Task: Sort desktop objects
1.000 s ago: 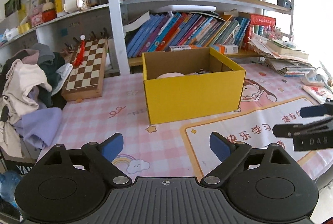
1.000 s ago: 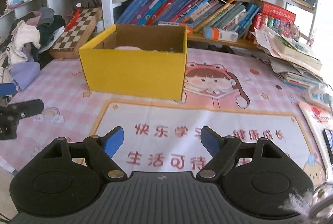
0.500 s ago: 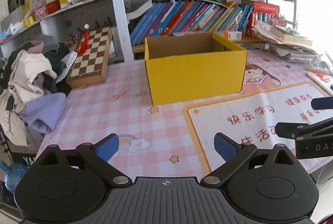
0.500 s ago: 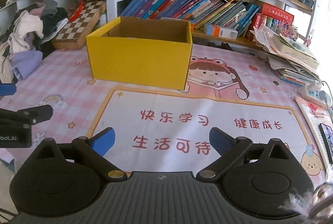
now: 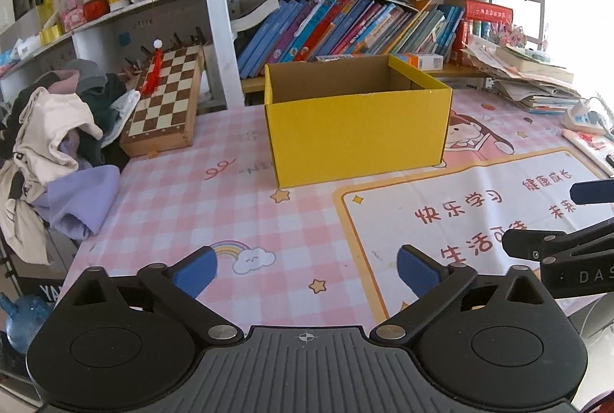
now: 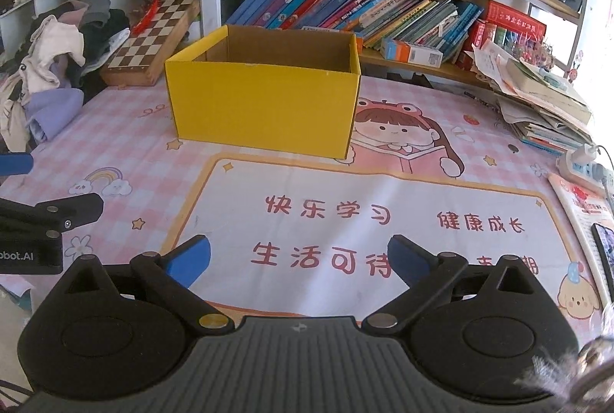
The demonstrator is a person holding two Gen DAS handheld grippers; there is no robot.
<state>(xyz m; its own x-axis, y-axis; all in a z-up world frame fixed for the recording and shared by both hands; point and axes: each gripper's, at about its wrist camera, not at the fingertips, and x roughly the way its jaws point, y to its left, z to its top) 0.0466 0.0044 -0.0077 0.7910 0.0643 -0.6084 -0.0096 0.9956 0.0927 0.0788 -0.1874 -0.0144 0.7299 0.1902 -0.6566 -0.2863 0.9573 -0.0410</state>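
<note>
Blue-padded fingers frame the near edge of both views. Left tool point(image 5: 305, 269): jaws wide and opening at this moment, nothing between the pads, only pink checked cloth beneath. Right tool point(image 6: 299, 259): jaws spread wide, empty, hanging over the white panel of the printed mat point(image 6: 368, 217) with its red characters. Each tool shows at the side of the other's view, so the two sit side by side, apart, neither touching anything on the bench point(image 5: 245, 205). Bench is covered by a pink gingham cover with stars and a rainbow; the mat overlaps it on the right. Past the mat, mid-bench, stands the yellow cardboard box point(image 5: 357, 132), upright, top open, brown inside; from this low angle its floor is hidden, so I cannot tell what it contains. Left of the box, a wooden chessboard point(image 5: 165, 106) leans tilted against the shelf unit, a red tassel point(image 5: 153, 67) lying on it. Further left, a heap of clothes point(image 5: 57, 152) spills at the bench edge, with a lilac garment lowest. Right of the box, a stack of papers and books point(image 6: 545, 106), and a white power strip point(image 6: 583, 167) near the edge. Behind everything, a shelf of slanting books point(image 5: 345, 25), and clutter on the upper shelf.
</note>
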